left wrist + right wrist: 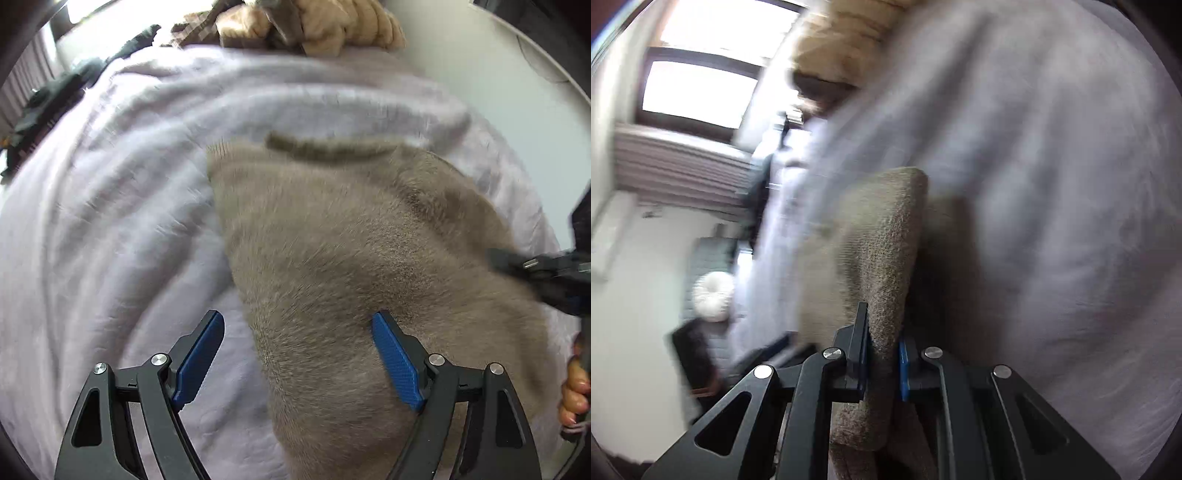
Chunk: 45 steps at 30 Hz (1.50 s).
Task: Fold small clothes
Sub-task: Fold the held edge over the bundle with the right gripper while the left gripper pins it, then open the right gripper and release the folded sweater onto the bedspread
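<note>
A taupe knitted garment (332, 251) lies spread on a pale lilac blanket (110, 206). My left gripper (299, 325) hangs open just above the garment's left edge, one blue pad over the blanket and the other over the knit. In the same view my right gripper (532, 266) comes in from the right onto the garment's right side, a hand (574, 391) on its handle. In the right wrist view my right gripper (882, 332) is shut on a fold of the taupe garment (882, 236), which stands up between its pads.
Beige and brown plush things (332, 26) are heaped at the blanket's far edge. Dark clothes (48, 103) lie along the far left edge. A window (701, 85) and a white wall (639, 295) show beyond the bed in the right wrist view.
</note>
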{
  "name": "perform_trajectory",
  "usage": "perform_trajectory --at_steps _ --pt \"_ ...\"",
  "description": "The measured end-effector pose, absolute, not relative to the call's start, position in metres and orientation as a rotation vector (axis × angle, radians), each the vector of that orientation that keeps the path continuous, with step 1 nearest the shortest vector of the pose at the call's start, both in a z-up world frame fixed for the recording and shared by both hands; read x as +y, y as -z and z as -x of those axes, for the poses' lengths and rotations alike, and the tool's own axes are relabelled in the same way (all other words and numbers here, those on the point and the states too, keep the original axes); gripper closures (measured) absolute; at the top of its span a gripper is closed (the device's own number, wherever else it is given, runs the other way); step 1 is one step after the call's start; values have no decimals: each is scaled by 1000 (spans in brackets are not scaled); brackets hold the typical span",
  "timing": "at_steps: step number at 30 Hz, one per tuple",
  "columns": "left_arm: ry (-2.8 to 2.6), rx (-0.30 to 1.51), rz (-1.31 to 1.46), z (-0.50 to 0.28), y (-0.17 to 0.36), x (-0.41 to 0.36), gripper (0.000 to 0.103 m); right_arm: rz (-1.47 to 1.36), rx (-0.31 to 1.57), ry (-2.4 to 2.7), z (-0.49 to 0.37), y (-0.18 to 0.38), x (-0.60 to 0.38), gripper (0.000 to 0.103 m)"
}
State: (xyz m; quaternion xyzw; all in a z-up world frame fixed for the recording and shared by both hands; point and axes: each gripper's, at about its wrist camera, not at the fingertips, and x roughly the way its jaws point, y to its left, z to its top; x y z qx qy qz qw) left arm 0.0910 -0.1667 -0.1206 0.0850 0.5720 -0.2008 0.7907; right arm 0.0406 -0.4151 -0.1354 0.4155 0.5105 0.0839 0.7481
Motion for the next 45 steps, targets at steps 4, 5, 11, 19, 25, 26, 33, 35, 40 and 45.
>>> perform_trajectory --at_steps 4,5,11,19,25,26,33,35,40,45 --pt "405 1311 -56 -102 132 -147 3 -1008 1166 -166 -41 169 -423 87" --pt "402 1319 -43 -104 130 -142 3 -983 1165 -153 -39 163 -423 83" --pt "419 1295 -114 -99 106 -117 3 -856 1153 -116 -12 112 -421 80" --pt "527 1341 -184 -65 111 -127 3 -733 1141 -276 15 67 -369 80" --pt "508 1390 -259 -32 147 -122 3 -413 1328 -158 30 108 -337 89" --pt "510 1395 -252 -29 149 -118 3 -441 1343 -153 38 119 -342 91" --pt "507 1414 -218 -22 150 -106 3 -624 1305 -122 66 124 -369 96" --pt "501 1414 -232 -21 149 -105 3 -610 1314 -117 64 124 -368 96" --pt "448 1393 -261 -12 131 -104 3 -623 1333 -85 59 121 -361 96" --pt "409 1410 -238 -13 118 -98 3 -686 1342 -56 62 119 -368 96"
